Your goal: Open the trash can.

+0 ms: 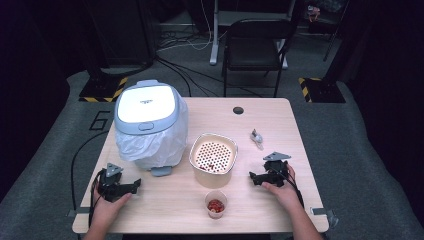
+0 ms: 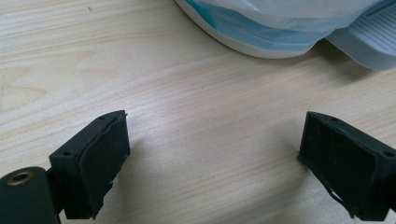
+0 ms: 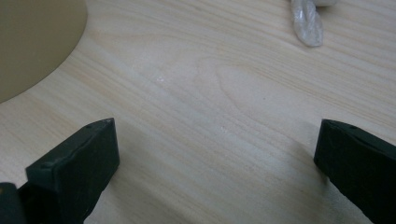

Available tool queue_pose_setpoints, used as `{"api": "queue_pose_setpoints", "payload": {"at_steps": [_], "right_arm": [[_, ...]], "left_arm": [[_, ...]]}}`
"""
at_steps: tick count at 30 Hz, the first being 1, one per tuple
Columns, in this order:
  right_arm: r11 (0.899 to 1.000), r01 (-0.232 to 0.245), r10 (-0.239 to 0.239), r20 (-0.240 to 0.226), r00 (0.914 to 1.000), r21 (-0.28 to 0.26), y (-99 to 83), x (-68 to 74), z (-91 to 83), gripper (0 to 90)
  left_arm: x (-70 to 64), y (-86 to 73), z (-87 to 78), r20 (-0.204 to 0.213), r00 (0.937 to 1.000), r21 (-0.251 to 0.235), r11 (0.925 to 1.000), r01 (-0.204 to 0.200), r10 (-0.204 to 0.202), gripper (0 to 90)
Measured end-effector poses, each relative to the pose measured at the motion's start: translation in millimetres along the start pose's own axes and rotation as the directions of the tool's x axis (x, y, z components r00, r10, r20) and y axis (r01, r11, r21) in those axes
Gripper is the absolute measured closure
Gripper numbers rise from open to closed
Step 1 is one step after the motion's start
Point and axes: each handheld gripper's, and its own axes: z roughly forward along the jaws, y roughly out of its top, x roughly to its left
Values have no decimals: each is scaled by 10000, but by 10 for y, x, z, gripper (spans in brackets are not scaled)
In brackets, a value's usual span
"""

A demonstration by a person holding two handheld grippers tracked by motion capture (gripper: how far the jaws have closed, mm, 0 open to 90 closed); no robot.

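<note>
One lidded bin point(image 1: 150, 122) lined with a white plastic bag stands on the light wood desk point(image 1: 260, 107), and everything else can be placed from it. One beige container point(image 1: 213, 159) with a perforated insert sits just beside the bin, on the side toward the desk's middle; small red pieces show through its holes. One small clear cup point(image 1: 216, 204) holding red pieces stands nearer the person than that container. One small crumpled wrapper point(image 1: 257, 136) lies well apart from the bin, past the container. One round cable hole point(image 1: 238, 110) marks the far edge of the desk.

Two grippers are held, one in each hand. The left gripper point(image 1: 131, 186) rests on the desk in front of the bin, jaws spread wide with nothing between them; in its own view the bin's base point(image 2: 261, 35) and foot pedal point(image 2: 369, 39) lie ahead. The right gripper point(image 1: 256, 178) rests on the far side of the container from the bin, jaws likewise wide apart and empty.

Grey carpet surrounds the desk; one black chair point(image 1: 255, 47) and loose cables point(image 1: 185, 42) stand behind it in a dim room.
</note>
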Motion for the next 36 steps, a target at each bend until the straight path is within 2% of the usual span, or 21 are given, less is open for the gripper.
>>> {"api": "queue_pose_setpoints", "payload": {"at_steps": [1,2,4,13,15,20,23,28,29,30,31,32,33,34,35,36], "right_arm": [[9994,355,-354,-98,9993,27,-10,-20,-8,0],[9993,364,-364,-102,9993,15,-12,-16,-10,0],[9995,317,-316,-98,9995,38,-18,-4,-15,0],[9998,214,-214,-114,9997,48,-22,5,-21,0],[9998,215,-214,-111,9997,49,-22,5,-22,0],[9995,300,-300,-86,9995,27,-23,-2,-21,0],[9995,302,-302,-6,9995,-62,-28,2,-20,0],[9997,245,-245,-9,9997,-20,-29,7,-23,0],[9997,238,-238,-10,9997,-14,-29,7,-24,0],[9996,291,-291,-28,9996,-50,-28,2,-21,0],[9996,291,-291,-28,9996,-50,-28,2,-21,0],[9996,274,-274,-9,9996,-46,-28,5,-21,0],[9996,281,-281,-36,9996,-43,-28,3,-21,0],[9996,268,-268,-10,9996,-21,-28,5,-23,0],[9996,288,-288,-10,9996,-48,-28,3,-21,0],[9996,288,-288,-10,9996,-48,-28,3,-21,0]], "left_arm": [[-1,4,-4,-31,10000,68,10000,8,-8,86],[-5,5,0,-70,10000,41,10000,39,-39,87],[-16,4,7,-119,9998,-23,9999,152,-153,87],[-29,-2,-4,-156,9998,-3,9999,160,-160,86],[-46,-10,-7,-210,9993,-65,9995,298,-300,86],[-68,-8,-7,-186,9997,21,9999,171,-171,81],[-87,-4,-1,-381,9988,-18,9995,322,-322,80],[-118,-3,-1,-484,9983,22,9995,321,-319,70],[-141,-15,-28,-584,9966,-74,9983,577,-581,100],[-154,-25,-39,-634,9953,-369,9968,709,-731,201],[-154,-25,-39,-634,9953,-369,9968,709,-731,301],[-164,-31,-69,-452,9936,-561,9933,1010,-1036,301],[-177,-28,-85,-149,9905,-547,9892,1360,-1370,402],[-205,-16,-106,-44,9880,-508,9868,1539,-1543,529],[-228,-5,-120,-25,9883,-620,9864,1521,-1526,542],[-228,-5,-120,-25,9883,-620,9864,1521,-1526,613]]}}
